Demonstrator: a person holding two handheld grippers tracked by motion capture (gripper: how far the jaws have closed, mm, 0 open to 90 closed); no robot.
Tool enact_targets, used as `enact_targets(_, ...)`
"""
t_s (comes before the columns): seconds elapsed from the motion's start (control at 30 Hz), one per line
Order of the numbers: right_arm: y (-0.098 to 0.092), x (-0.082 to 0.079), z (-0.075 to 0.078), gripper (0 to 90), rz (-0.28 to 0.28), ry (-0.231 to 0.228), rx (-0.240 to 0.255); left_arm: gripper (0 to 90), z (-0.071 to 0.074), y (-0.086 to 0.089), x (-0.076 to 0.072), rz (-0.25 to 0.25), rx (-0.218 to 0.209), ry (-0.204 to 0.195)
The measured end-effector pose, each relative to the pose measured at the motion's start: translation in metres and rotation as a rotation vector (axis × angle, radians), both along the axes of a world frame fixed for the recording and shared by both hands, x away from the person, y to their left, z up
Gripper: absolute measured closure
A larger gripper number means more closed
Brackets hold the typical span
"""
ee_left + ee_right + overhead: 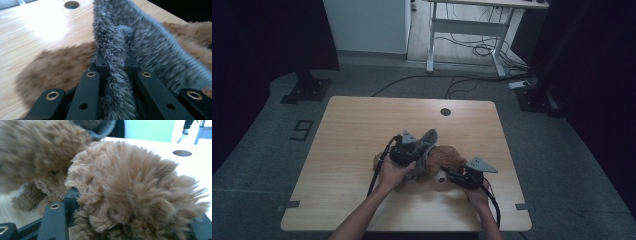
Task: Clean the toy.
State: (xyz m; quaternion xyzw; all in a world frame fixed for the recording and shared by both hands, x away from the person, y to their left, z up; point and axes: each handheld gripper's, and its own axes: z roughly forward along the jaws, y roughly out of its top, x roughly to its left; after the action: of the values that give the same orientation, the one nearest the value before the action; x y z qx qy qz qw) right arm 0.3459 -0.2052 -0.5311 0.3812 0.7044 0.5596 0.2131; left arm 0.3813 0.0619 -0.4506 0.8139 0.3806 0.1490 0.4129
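Note:
A brown plush toy (446, 159) lies on the wooden table (352, 135) near its middle, with a grey fuzzy garment (428, 140) draped over it. My left gripper (411, 152) is shut on a fold of that grey garment (117, 75), the fur squeezed between its two black jaws. My right gripper (451, 176) holds the toy from the right, near its pale muzzle. In the right gripper view a fluffy brown part of the toy (130, 195) bulges between the jaws, which are shut on it.
A round cable hole (445, 111) sits near the table's far edge. Behind the table stand a white desk frame (462, 30) with loose cables (477, 50) on the floor, and a black stand base (306, 90) at the far left.

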Motion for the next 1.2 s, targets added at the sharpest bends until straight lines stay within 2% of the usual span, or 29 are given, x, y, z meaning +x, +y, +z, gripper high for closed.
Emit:
enact_targets(0.27, -0.001, 0.001, 0.001, 38.6, 0.006, 0.005, -0.001, 78.6, -0.003, 0.047, -0.006, 0.068, 0.008, -0.005)
enact_targets(0.37, -0.001, 0.0, 0.0, 38.5, 0.003, 0.004, 0.001, 78.3, -0.009, 0.069, -0.003, 0.1, -0.035, 0.033)
enact_targets(0.47, -0.001, 0.001, 0.0, 38.4, 0.001, 0.005, 0.006, 78.3, -0.011, 0.081, -0.005, 0.122, -0.041, 0.042)
enact_targets(0.57, -0.001, 0.001, 0.0, 38.3, -0.001, 0.007, 0.009, 78.5, -0.002, 0.085, -0.008, 0.125, -0.052, 0.013)
enact_targets(0.63, -0.002, 0.001, 0.0, 38.3, -0.006, 0.011, 0.018, 78.8, 0.011, 0.084, -0.011, 0.121, -0.093, -0.024)
enact_targets(0.73, -0.002, 0.002, -0.001, 38.2, -0.01, 0.014, 0.032, 78.8, 0.036, 0.073, -0.012, 0.085, -0.127, -0.064)
enact_targets(0.87, -0.002, 0.001, -0.001, 38.2, -0.013, 0.013, 0.032, 78.8, 0.067, 0.042, -0.007, 0.006, -0.165, -0.077)
enact_targets(0.93, -0.002, 0.001, -0.001, 38.1, -0.014, 0.014, 0.034, 78.8, 0.079, 0.019, -0.005, -0.034, -0.158, -0.094)
enact_targets(0.97, -0.002, 0.001, -0.001, 38.1, -0.014, 0.014, 0.034, 78.7, 0.079, 0.019, -0.005, -0.034, -0.158, -0.094)
enact_targets(1.0, -0.002, 0.001, -0.001, 38.1, -0.016, 0.011, 0.033, 78.6, 0.085, -0.007, -0.003, -0.071, -0.135, -0.112)
enact_targets(1.1, -0.002, 0.001, -0.002, 38.1, -0.017, 0.009, 0.032, 78.5, 0.081, -0.045, 0.001, -0.123, -0.106, -0.094)
enact_targets(1.2, -0.001, 0.001, -0.002, 38.1, -0.017, 0.007, 0.033, 78.3, 0.06, -0.076, 0.005, -0.168, -0.049, -0.045)
